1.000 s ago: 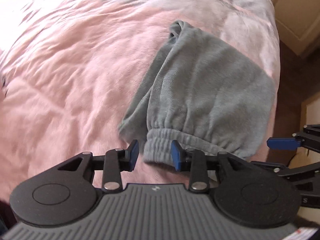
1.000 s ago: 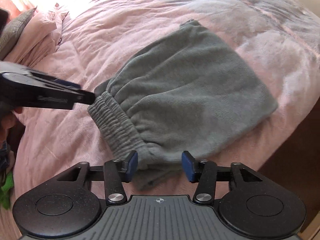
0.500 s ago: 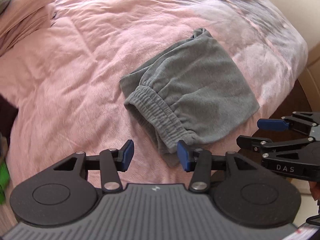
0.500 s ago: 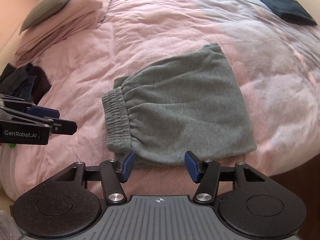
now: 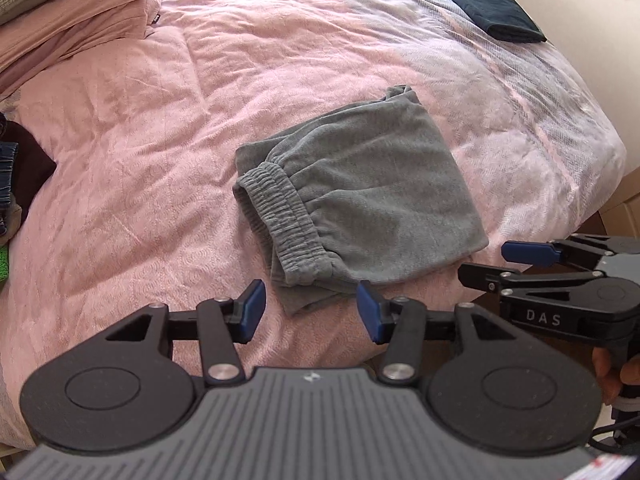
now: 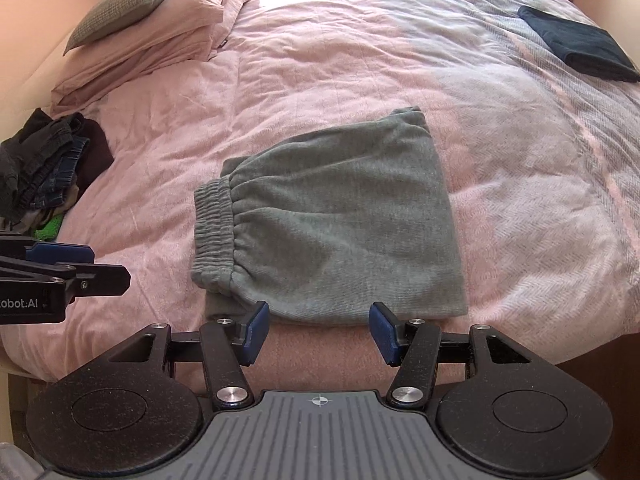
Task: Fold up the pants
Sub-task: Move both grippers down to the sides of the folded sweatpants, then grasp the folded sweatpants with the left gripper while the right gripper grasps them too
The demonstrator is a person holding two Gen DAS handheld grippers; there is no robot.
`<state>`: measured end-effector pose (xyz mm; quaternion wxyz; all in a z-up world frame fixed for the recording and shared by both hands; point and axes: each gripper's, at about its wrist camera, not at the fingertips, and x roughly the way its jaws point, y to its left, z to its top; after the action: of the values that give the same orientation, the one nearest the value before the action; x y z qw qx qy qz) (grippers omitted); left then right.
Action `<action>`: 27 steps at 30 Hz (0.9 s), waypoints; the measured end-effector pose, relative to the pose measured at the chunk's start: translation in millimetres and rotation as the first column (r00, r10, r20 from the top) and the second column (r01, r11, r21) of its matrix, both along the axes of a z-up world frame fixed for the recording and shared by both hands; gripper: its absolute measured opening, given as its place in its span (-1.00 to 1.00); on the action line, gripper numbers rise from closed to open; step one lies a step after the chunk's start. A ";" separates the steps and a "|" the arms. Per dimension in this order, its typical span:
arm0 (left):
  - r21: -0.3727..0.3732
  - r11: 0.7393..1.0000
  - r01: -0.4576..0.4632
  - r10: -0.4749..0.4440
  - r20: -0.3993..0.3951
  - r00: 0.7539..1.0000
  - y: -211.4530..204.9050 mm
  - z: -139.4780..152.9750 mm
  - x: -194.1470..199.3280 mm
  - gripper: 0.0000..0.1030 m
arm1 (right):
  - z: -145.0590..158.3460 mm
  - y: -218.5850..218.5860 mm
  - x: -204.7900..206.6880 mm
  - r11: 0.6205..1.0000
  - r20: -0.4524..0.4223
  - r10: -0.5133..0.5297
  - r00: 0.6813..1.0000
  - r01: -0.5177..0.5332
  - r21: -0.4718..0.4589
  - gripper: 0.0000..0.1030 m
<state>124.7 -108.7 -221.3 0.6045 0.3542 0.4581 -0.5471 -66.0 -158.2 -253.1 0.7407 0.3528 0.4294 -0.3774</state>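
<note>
Far left: heap of dark clothes (image 6: 48,164) at bed edge, likely next (a guess).
Left gripper (image 5: 310,312): jaws have just been opening, nothing between, clear of cloth.
Centre: grey pants (image 6: 332,220) folded into compact rectangle on pink duvet (image 6: 160,128), waistband on left, near edge of bed. Fold looks done.
Right gripper (image 6: 318,330): parted, empty, just short of near hem.
Far right: dark folded item (image 6: 576,42), well apart.
</note>
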 end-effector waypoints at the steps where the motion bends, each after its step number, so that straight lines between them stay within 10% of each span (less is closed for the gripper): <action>1: 0.001 1.000 -0.006 0.006 -0.002 1.000 -0.4 -0.1 0.9 -0.08 | -1.0 -0.6 1.5 1.000 -0.002 0.009 1.000 -0.009 0.002 0.02; 17: -0.039 0.999 -0.030 0.026 -0.081 0.996 -36.4 -18.0 56.6 0.20 | -6.8 -51.4 -0.1 0.994 0.023 -0.109 0.994 0.109 0.007 0.02; 27: -0.067 0.967 -0.246 0.210 -0.342 0.916 -39.8 -116.7 77.3 0.51 | -62.9 -133.4 -60.8 0.994 0.008 -0.031 1.000 0.030 0.106 0.25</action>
<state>202.1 -148.5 -338.1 0.5966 0.1678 0.5611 -0.5486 -126.7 -291.5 -316.1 0.7173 0.3998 0.4400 -0.3635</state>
